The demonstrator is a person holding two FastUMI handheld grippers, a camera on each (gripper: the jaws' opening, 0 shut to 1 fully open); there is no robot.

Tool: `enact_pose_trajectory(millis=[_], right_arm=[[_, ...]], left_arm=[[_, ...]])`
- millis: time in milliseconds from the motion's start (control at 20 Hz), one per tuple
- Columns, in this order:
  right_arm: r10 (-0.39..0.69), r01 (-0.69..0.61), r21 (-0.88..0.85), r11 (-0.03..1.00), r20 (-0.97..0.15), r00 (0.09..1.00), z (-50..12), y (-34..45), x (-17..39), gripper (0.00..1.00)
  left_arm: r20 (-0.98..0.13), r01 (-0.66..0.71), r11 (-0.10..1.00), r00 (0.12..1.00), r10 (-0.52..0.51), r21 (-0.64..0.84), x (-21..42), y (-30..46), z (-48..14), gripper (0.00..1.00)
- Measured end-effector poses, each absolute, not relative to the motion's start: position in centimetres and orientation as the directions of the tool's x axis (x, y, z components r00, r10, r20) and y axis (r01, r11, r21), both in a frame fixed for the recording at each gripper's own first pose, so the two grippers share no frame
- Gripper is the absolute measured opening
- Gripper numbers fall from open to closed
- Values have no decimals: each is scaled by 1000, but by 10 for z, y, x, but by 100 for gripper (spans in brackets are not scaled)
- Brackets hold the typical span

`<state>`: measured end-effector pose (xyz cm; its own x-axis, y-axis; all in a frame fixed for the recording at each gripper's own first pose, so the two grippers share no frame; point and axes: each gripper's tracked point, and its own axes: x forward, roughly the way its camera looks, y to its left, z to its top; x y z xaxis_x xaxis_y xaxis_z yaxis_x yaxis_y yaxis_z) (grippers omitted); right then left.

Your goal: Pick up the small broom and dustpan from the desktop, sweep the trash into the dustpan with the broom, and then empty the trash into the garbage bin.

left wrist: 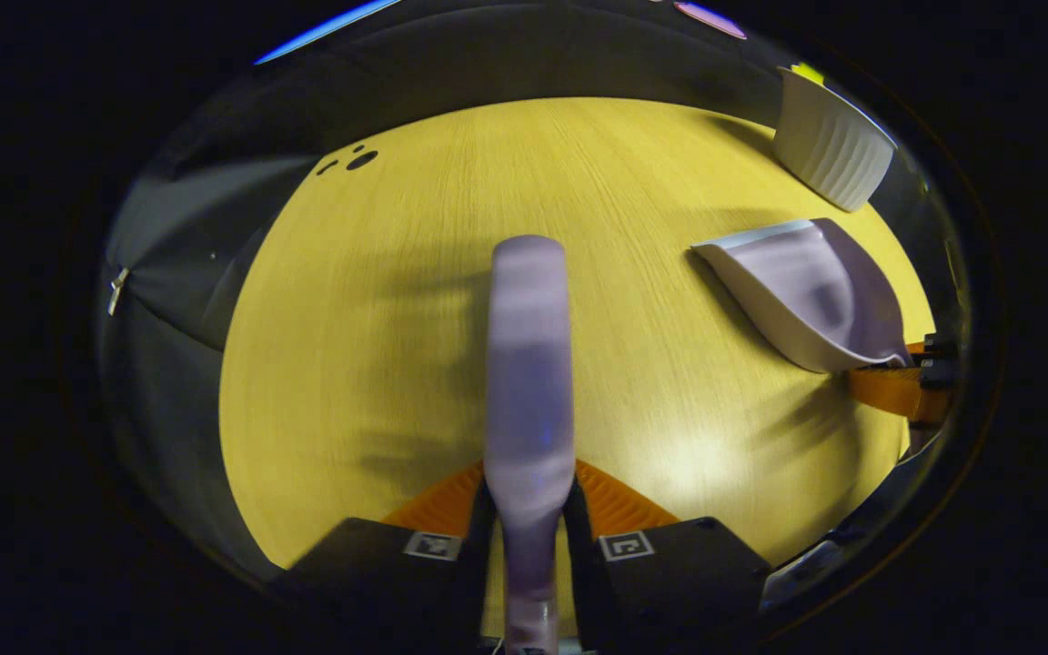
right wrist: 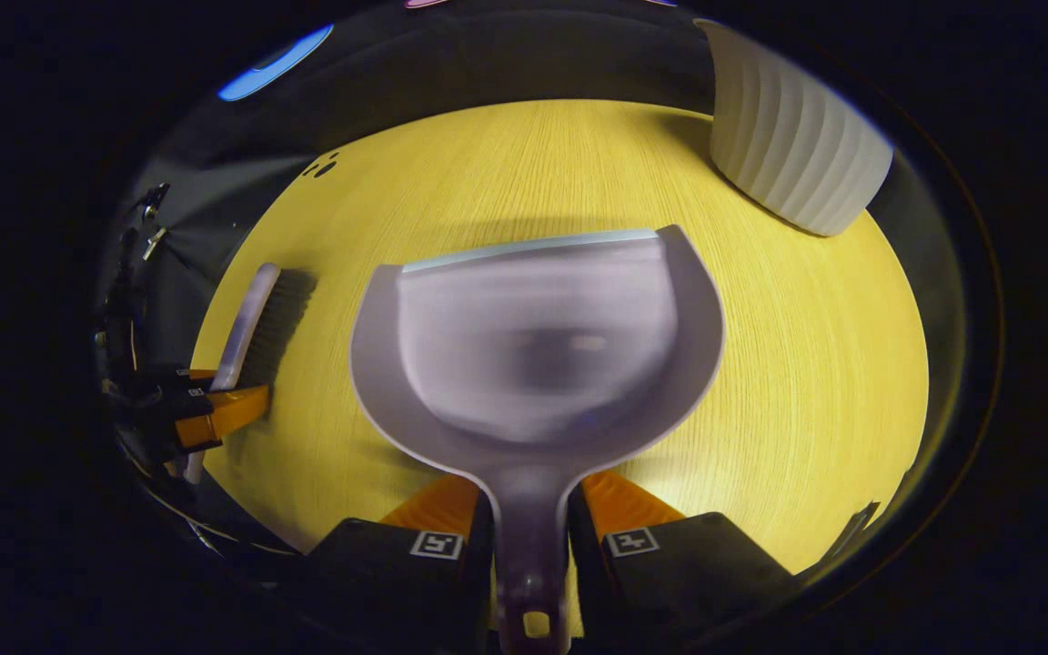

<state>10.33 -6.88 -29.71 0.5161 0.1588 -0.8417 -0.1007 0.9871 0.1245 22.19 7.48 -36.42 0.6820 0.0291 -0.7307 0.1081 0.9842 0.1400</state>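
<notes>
With both tools in hand, I see my left tongs [left wrist: 529,523] pinching the broom [left wrist: 529,364], its long axis toward 12 o'clock, and my right tongs [right wrist: 529,532] pinching the dustpan [right wrist: 538,346], mouth at 12. The garbage bin [right wrist: 792,146] stands at 1 o'clock, nearer the right. I can't make out trash on the yellow worktop [right wrist: 815,364].
</notes>
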Motion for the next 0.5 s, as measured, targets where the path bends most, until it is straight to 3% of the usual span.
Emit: enact_pose_trajectory(millis=[150,200,500], right_arm=[[141,-101,102,990,-820,554,-295,-76,111,100],[133,-93,97,991,-808,574,-290,-79,111,99],[95,-93,41,995,-700,707,-253,-91,118,99]], left_arm=[[-703,91,990,711,10,106,220,71,-356,100],[-688,91,989,726,11,113,218,71,-349,95],[-507,143,984,859,-69,109,179,53,-280,95]])
